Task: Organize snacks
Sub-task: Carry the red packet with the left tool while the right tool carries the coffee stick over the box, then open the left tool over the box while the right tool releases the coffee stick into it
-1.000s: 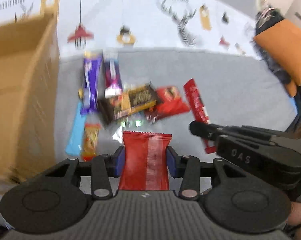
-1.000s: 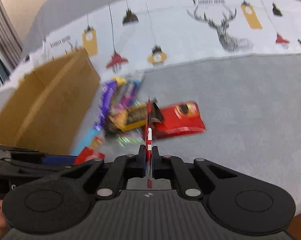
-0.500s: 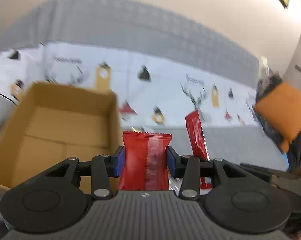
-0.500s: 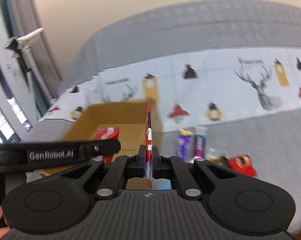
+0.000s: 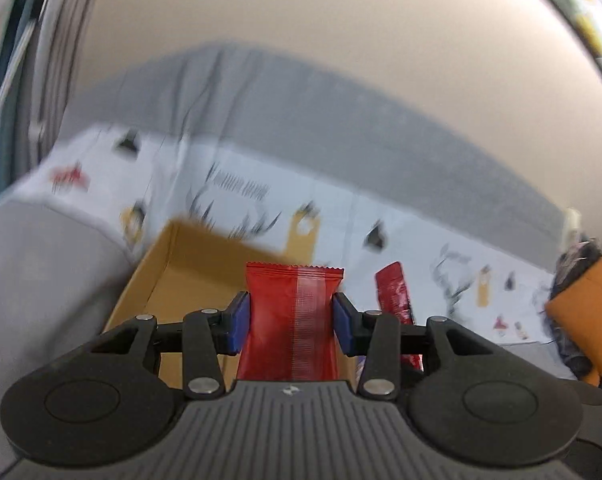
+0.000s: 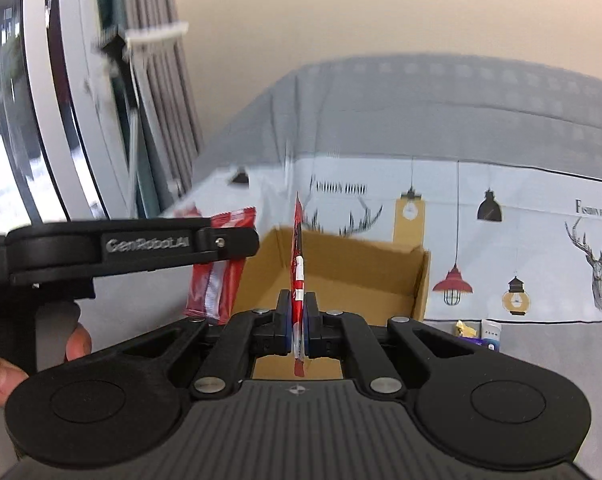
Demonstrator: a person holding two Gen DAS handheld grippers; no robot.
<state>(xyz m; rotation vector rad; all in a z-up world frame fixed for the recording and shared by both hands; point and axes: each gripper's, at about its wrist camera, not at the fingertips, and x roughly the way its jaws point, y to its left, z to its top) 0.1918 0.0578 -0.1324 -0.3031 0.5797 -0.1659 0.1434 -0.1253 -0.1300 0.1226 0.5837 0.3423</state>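
Both claws pinch snacks, the left gripper [image 5: 291, 316] a wide red foil packet [image 5: 291, 320], the right gripper [image 6: 297, 322] a thin red sachet [image 6: 297, 280] edge-on, so each should get squarely over the open brown cardboard box [image 6: 341, 280] before letting go.

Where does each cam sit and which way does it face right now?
Left wrist: on the left gripper, looking along its fingers at the cardboard box and printed sheet; its fingers clamp a wide red snack packet.
Right wrist: on the right gripper, facing the open box and sheet; it pinches a thin red stick packet edge-on. The left gripper and the person's left hand show at left.
Shared: box, sheet, both red packets.
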